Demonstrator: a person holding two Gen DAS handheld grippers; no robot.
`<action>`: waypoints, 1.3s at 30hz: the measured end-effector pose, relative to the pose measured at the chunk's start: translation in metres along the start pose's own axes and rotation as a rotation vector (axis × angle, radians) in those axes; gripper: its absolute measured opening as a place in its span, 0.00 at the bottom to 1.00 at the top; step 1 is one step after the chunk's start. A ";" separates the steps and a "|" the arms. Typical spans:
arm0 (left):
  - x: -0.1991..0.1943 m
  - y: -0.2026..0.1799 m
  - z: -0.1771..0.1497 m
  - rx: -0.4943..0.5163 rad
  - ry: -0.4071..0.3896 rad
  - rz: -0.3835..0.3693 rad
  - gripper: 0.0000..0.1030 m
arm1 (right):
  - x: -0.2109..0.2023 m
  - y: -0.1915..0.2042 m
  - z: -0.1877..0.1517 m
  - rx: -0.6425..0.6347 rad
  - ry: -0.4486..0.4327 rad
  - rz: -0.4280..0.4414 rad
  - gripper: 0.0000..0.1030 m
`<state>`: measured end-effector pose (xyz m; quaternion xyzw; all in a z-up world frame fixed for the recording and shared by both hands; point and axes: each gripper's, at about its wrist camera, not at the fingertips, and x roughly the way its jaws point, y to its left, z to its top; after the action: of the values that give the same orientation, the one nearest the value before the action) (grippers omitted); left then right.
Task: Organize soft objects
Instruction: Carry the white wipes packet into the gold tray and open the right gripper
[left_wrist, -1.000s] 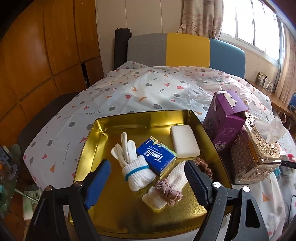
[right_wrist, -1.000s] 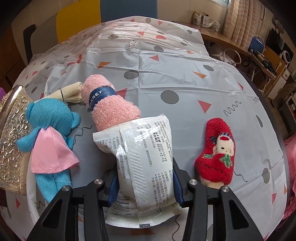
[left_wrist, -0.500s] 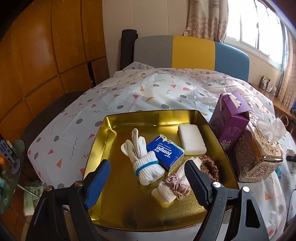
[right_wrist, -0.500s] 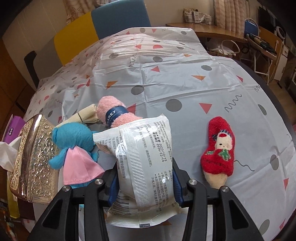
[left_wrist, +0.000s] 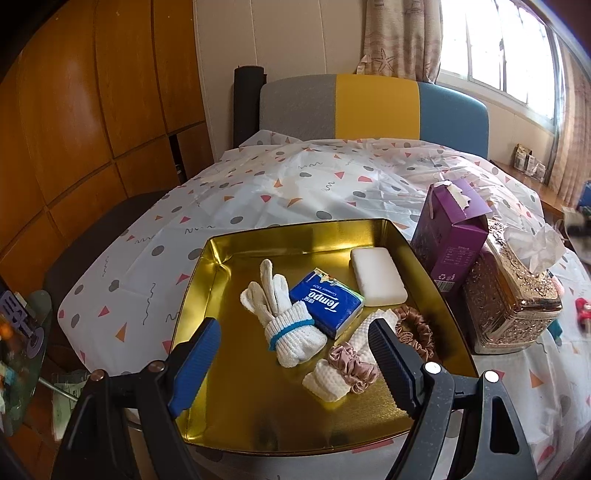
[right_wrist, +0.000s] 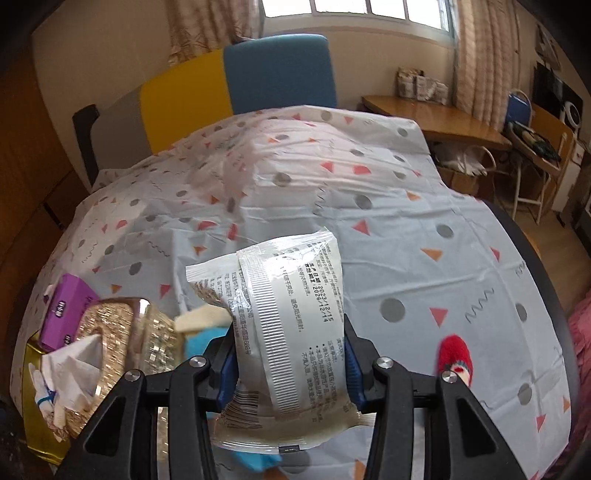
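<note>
Right gripper is clamped on the plastic-wrapped pack, lifted clear of the tablecloth; carry it level toward the gold tray at 8 o'clock, clearing the ornate tissue box, and release low on bare tray floor. Pack's long axis runs 6-to-12, sealed end at 12. Left gripper hangs wide open, empty, over the tray.

Left gripper: black plastic frame, two angled arms with triangular cut-outs, silver round screw heads at the pivots. Fingers faced with blue ribbed pads, right one looking darker in shadow. Right gripper: same black frame, same triangular cut-outs, silver screws on each link, blue pads on the inner faces. No visible cables or markings.
</note>
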<state>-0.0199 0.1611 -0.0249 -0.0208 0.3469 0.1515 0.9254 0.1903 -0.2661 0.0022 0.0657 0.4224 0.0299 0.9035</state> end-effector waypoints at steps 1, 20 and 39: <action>-0.001 0.000 0.000 0.002 -0.002 0.001 0.80 | -0.002 0.016 0.008 -0.030 -0.009 0.017 0.45; -0.015 0.021 -0.005 -0.014 -0.046 0.048 0.80 | -0.029 0.317 -0.040 -0.605 0.013 0.378 0.45; -0.025 0.051 -0.011 -0.064 -0.064 0.116 0.80 | 0.059 0.371 -0.131 -0.612 0.260 0.402 0.58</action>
<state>-0.0602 0.2017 -0.0134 -0.0254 0.3126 0.2166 0.9245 0.1281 0.1196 -0.0722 -0.1298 0.4838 0.3391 0.7963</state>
